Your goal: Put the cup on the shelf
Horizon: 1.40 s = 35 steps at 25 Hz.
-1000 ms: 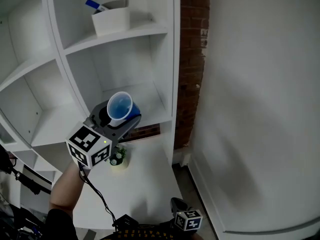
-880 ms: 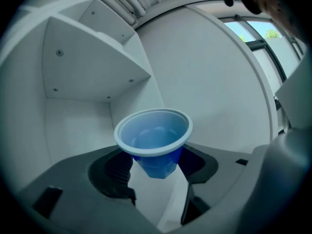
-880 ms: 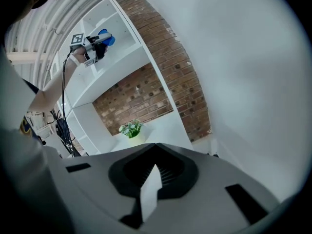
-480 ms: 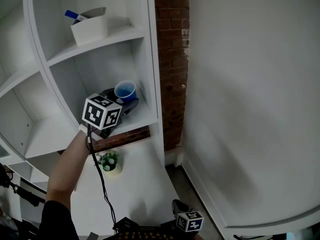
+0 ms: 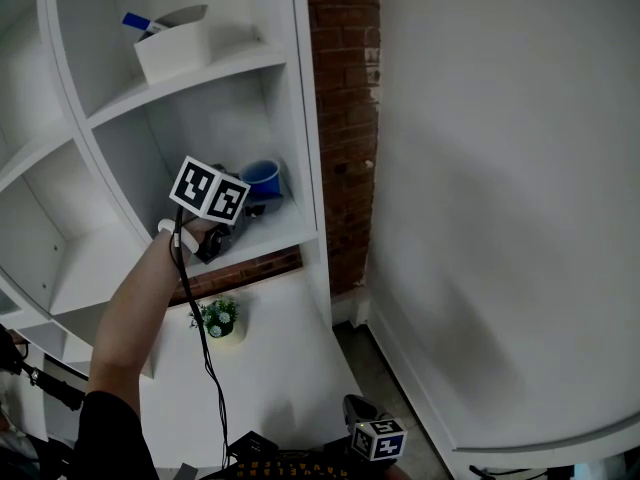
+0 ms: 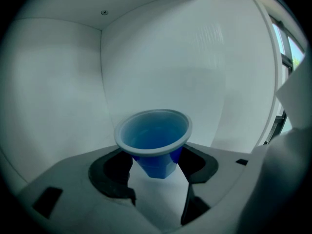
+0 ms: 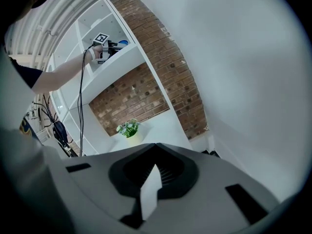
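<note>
A blue plastic cup (image 5: 263,177) stands upright between the jaws of my left gripper (image 5: 258,200), inside the right-hand compartment of the white shelf (image 5: 292,230). In the left gripper view the cup (image 6: 154,141) is clamped at its lower body by both dark pads, with the compartment's white back wall close behind it. I cannot tell whether its base touches the shelf board. My right gripper (image 7: 155,147) hangs low near the floor, shut with nothing in it. Its marker cube (image 5: 377,438) shows at the bottom of the head view.
A white box (image 5: 172,50) holding a blue pen sits on the shelf board above. A small potted plant (image 5: 220,318) stands on the lower white surface. A brick column (image 5: 345,118) borders the shelf on the right, then a plain white wall. A cable hangs from the left gripper.
My left gripper has carried the cup up and deeper into the shelf compartment. The right gripper has stayed in place.
</note>
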Each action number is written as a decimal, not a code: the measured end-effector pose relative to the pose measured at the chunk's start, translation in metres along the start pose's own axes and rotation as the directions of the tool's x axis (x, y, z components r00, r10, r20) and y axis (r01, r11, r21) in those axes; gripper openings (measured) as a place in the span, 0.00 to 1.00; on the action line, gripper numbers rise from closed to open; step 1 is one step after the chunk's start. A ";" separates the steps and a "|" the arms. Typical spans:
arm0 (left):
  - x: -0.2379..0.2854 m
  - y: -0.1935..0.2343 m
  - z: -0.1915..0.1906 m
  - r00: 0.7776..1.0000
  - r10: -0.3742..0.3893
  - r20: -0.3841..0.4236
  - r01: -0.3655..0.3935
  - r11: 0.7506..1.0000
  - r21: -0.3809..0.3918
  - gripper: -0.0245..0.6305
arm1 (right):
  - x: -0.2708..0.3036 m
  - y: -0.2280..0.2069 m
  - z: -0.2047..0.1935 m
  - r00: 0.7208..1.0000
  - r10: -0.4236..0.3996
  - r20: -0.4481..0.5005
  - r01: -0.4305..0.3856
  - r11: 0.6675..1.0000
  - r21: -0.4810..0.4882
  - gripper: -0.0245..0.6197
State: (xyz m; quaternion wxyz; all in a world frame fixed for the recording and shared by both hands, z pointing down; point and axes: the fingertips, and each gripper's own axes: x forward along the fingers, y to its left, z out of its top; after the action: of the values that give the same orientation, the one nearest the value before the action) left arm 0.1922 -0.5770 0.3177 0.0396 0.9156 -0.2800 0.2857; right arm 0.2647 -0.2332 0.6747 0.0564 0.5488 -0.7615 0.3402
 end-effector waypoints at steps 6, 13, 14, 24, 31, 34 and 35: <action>0.006 0.002 -0.004 0.999 0.002 -0.039 -0.002 1.000 0.018 0.47 | 0.004 0.022 0.051 0.995 0.060 0.081 -0.054 0.995 -0.083 0.05; 0.011 -0.003 -0.007 0.998 0.017 -0.067 -0.013 0.998 0.060 0.47 | 0.009 0.124 0.135 0.941 0.293 0.171 -0.244 0.935 -0.259 0.05; 0.012 0.000 -0.007 0.997 0.030 -0.069 -0.026 0.998 0.059 0.47 | 0.006 0.140 0.145 0.926 0.329 0.185 -0.272 0.922 -0.276 0.05; -0.010 -0.006 -0.012 0.999 0.040 -0.028 -0.038 0.998 0.050 0.50 | -0.013 0.218 0.196 0.839 0.493 0.230 -0.380 0.833 -0.401 0.05; -0.089 -0.048 -0.011 0.975 0.147 0.165 -0.183 0.956 0.231 0.51 | -0.008 0.228 0.199 0.833 0.503 0.232 -0.384 0.826 -0.412 0.05; -0.142 -0.079 -0.014 0.926 0.185 0.331 -0.285 0.914 0.288 0.51 | -0.004 0.228 0.204 0.834 0.496 0.240 -0.377 0.831 -0.408 0.05; -0.159 -0.090 -0.016 0.902 0.182 0.392 -0.306 0.910 0.281 0.51 | -0.003 0.227 0.205 0.835 0.493 0.243 -0.374 0.834 -0.405 0.05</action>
State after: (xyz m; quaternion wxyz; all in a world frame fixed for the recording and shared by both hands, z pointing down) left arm 0.1247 -0.4201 0.2523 -0.2052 0.9022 -0.3437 0.1609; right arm 0.1261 -0.3119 0.4132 -0.0607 0.3903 -0.9124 0.1074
